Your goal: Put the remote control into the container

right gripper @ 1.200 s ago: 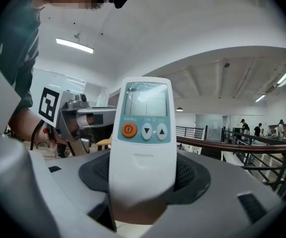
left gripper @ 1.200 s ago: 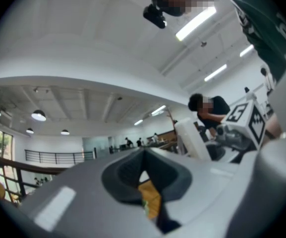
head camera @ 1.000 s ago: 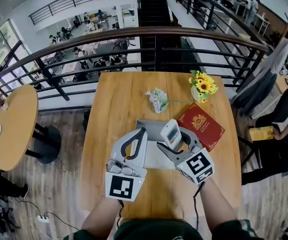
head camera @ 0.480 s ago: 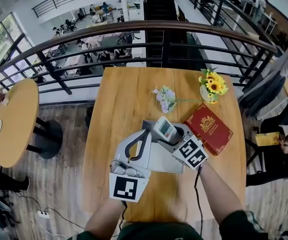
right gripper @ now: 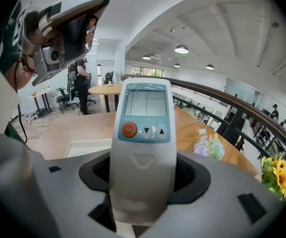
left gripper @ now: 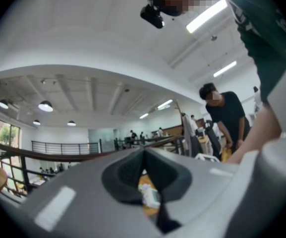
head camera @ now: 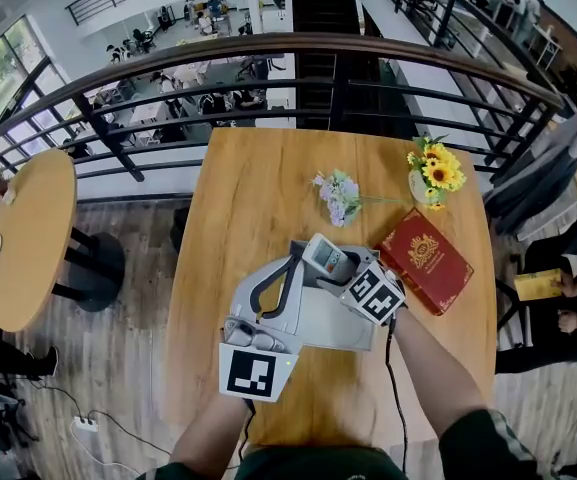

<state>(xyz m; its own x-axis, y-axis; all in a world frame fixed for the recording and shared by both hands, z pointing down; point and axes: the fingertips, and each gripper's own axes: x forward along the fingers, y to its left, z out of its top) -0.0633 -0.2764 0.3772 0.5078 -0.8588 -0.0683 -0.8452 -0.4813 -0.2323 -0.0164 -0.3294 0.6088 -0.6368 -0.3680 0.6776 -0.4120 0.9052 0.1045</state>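
Note:
The remote control (head camera: pixel 325 257), white with a small screen and an orange button, is tilted above the far edge of the grey container (head camera: pixel 343 324). My right gripper (head camera: pixel 340 271) is shut on the remote's lower half; in the right gripper view the remote (right gripper: pixel 143 133) stands upright between the jaws, with the container (right gripper: pixel 85 147) below to the left. My left gripper (head camera: pixel 288 263) rests over the container's left side, jaws shut with nothing between them. In the left gripper view this gripper (left gripper: pixel 143 151) points upward at the ceiling.
A red book (head camera: pixel 428 259) lies right of the container. A purple flower sprig (head camera: pixel 338 196) and a sunflower pot (head camera: pixel 432 174) stand on the wooden table (head camera: pixel 248 198) behind. A railing (head camera: pixel 298 88) runs past the far edge, and a round table (head camera: pixel 23 238) stands at left.
My right gripper has carried the remote to the left, from beside the red book to over the container's far edge. The left gripper has stayed about where it was.

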